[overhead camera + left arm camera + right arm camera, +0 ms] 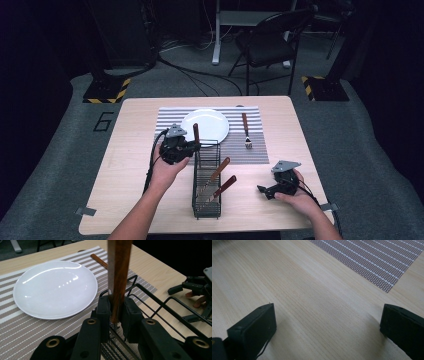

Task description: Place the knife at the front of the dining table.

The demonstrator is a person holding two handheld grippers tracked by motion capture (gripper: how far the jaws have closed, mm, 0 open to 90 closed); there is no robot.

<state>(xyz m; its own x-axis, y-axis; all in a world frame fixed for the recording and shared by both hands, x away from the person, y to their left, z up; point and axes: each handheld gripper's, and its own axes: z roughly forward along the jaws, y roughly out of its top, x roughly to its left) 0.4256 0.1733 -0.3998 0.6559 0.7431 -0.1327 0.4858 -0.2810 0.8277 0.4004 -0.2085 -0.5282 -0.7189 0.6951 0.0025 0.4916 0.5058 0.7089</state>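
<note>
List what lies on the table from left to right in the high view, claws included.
Left claw shut on an upright wooden-handled utensil → black wire rack with two more wooden-handled utensils → fork on the striped placemat → right claw, open, near the table's right edge.

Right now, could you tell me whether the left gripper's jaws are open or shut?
Shut: the left gripper has its jaws clamped on the upright wooden handle over the wire rack.
</note>
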